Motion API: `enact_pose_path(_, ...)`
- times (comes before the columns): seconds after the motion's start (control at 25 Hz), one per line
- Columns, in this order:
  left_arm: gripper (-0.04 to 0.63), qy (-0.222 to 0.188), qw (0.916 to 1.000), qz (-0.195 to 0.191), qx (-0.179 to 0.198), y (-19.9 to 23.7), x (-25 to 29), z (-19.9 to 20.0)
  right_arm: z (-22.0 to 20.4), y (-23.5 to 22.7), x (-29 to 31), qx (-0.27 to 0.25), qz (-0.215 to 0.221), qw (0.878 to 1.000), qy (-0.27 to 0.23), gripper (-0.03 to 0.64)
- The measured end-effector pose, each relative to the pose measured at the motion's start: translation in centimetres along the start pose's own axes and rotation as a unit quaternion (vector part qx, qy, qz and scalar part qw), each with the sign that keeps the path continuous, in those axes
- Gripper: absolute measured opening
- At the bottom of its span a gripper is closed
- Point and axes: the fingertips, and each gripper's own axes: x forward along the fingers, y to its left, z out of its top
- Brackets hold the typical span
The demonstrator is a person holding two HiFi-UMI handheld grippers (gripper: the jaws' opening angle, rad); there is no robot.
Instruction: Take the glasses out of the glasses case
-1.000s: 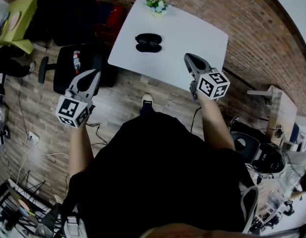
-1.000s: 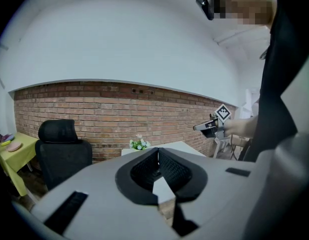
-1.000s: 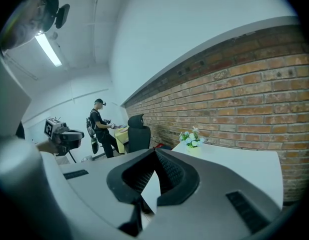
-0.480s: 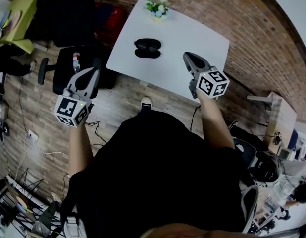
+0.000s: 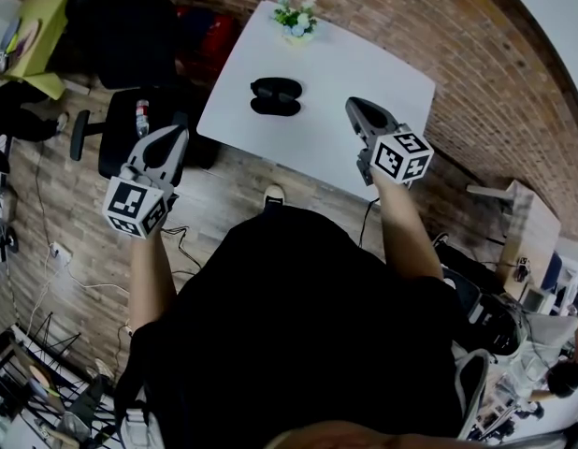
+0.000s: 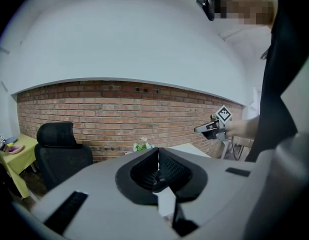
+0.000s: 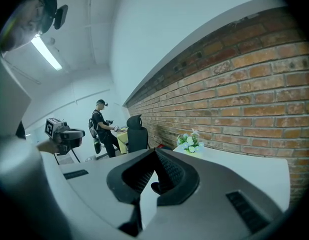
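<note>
The black glasses case (image 5: 276,95) lies on the white table (image 5: 364,73), toward its left side. It shows as two dark lobes, and I cannot tell whether its lid is up. No glasses are visible. My left gripper (image 5: 178,137) hangs shut over the brick floor, left of the table and well short of the case. My right gripper (image 5: 355,108) is shut and empty above the table's near edge, to the right of the case. Each gripper view shows its own jaws (image 6: 157,151) (image 7: 155,152) meeting at the tips with nothing held.
A small pot of flowers (image 5: 296,17) stands at the table's far end by the brick wall. A black office chair (image 5: 130,129) with a bottle on it stands left of the table. Beyond it is a yellow-green table (image 5: 32,36). A person (image 7: 102,129) stands far off.
The table and the case have slid slightly down and to the left in the head view. Both grippers keep almost the same pose and stay shut.
</note>
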Motion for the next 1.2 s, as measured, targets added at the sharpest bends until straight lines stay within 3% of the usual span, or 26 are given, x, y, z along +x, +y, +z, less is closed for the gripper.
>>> enact_pose_path(0.84,0.011,-0.006,0.9996,0.020,0.018,0.1,1.7,1.8,1.2,-2.8,0.5,0.001,0.013,1.000,0.002,0.016)
enact_pose_path(0.96,0.011,0.003,0.9983,0.046,0.036,1.9,0.7,2.1,1.3,-2.7,0.9,0.001,0.016,1.000,0.005,0.016)
enact_pose_path(1.2,0.012,-0.010,0.9950,0.096,0.027,5.5,-2.3,3.0,1.8,-2.8,1.1,-0.004,0.022,1.000,0.004,0.015)
